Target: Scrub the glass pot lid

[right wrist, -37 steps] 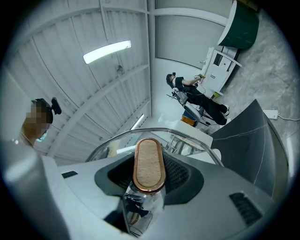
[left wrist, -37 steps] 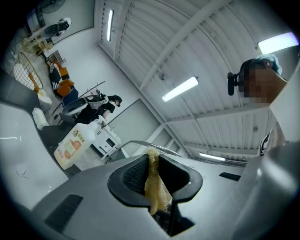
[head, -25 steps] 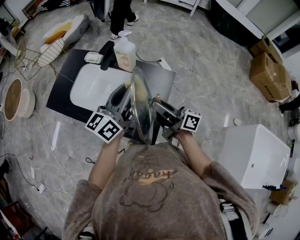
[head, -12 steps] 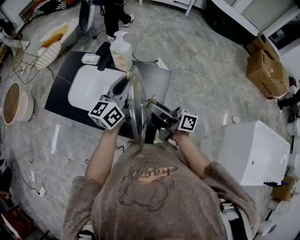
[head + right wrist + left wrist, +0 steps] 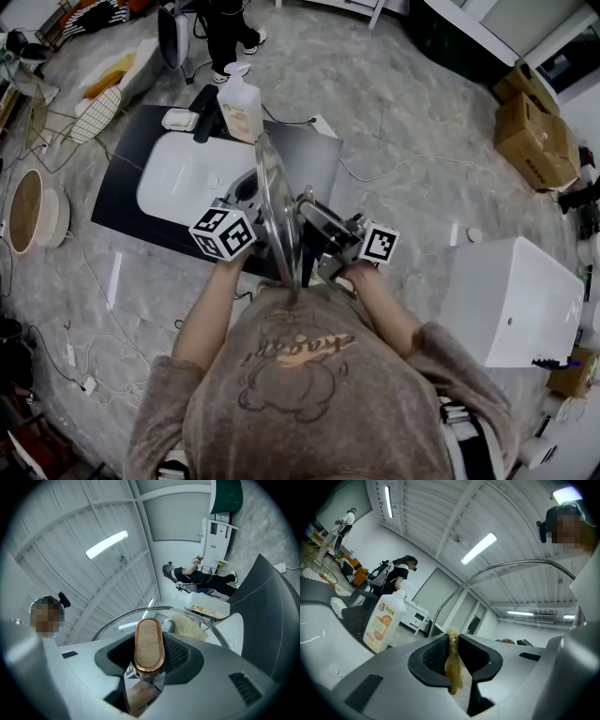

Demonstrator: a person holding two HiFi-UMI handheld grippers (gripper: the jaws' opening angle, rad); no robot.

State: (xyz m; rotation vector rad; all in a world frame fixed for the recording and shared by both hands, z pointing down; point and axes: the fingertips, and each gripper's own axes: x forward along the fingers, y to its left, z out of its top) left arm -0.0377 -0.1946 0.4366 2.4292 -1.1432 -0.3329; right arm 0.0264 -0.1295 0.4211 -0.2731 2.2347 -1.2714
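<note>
Head view: the glass pot lid (image 5: 279,211) stands on edge by the sink (image 5: 178,178), between left gripper (image 5: 251,199) and right gripper (image 5: 311,214). Left gripper view: jaws pinch a scouring pad (image 5: 453,665), the glass just to its right. Right gripper view: jaws clamp the lid handle (image 5: 148,644), pad beyond the glass

The glass pot lid (image 5: 277,211) is clear, with a thin metal rim. It stands on edge, almost upright, in the air over the near end of a white sink (image 5: 178,173). Its oval wood-topped handle (image 5: 148,641), ringed in copper colour, is clamped in the right gripper (image 5: 150,667). A tan fibrous scrub pad (image 5: 454,677), pinched in the left gripper (image 5: 453,654), shows through the glass on the lid's far face.
</note>
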